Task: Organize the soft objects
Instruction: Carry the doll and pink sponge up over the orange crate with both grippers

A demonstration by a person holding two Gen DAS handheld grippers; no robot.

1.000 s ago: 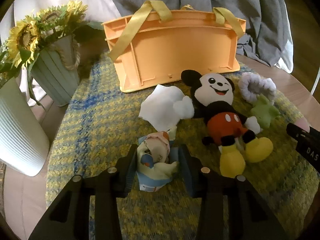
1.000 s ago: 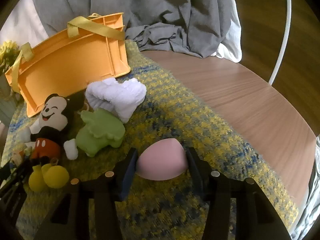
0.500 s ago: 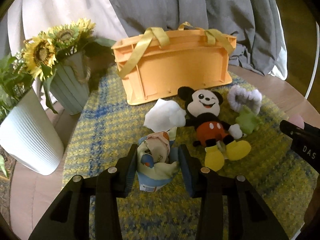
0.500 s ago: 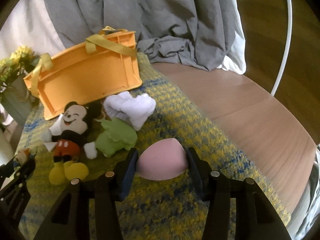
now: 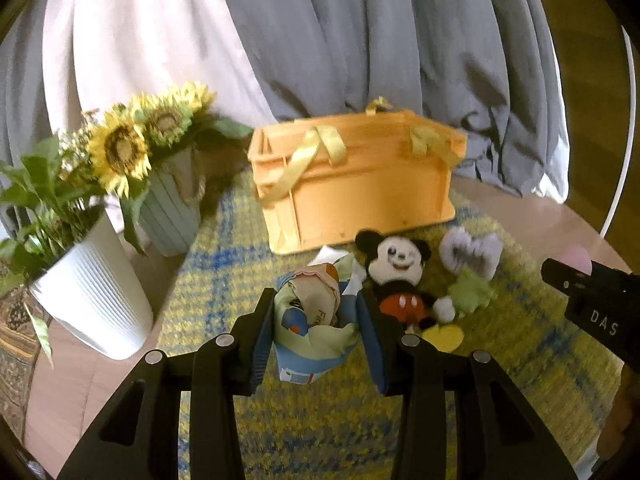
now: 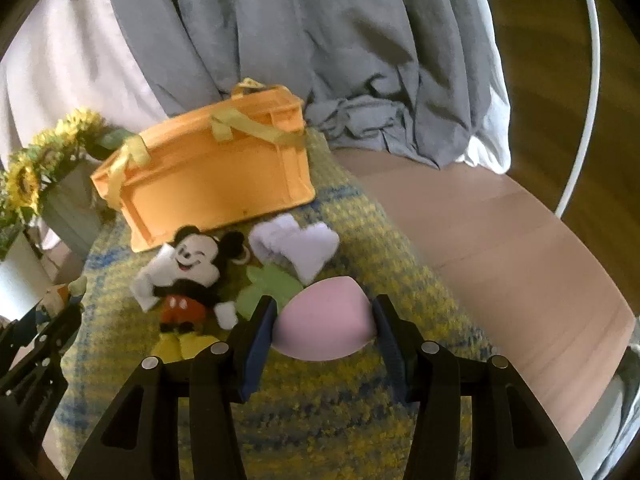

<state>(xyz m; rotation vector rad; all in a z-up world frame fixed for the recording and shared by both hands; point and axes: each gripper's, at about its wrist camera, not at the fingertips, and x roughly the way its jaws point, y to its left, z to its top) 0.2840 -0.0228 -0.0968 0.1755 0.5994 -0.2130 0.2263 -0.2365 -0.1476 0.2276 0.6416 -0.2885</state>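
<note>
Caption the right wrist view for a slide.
Right gripper clamps a pink sponge above the mat, orange basket behind.

My black fingers point(image 6: 262, 332) grip a pale pink sponge point(image 6: 325, 329); my other black fingers point(image 5: 262, 332) grip a crumpled cloth point(image 5: 316, 322) printed blue, pale green and cream. An orange basket point(image 5: 360, 196) with yellow straps sits on a yellow-and-blue woven mat point(image 5: 240, 260), near yellow sunflowers point(image 5: 120, 152)

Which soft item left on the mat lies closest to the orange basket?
The mouse plush: its head nearly touches the orange basket; the white fluffy piece and green toy lie farther forward.
</note>
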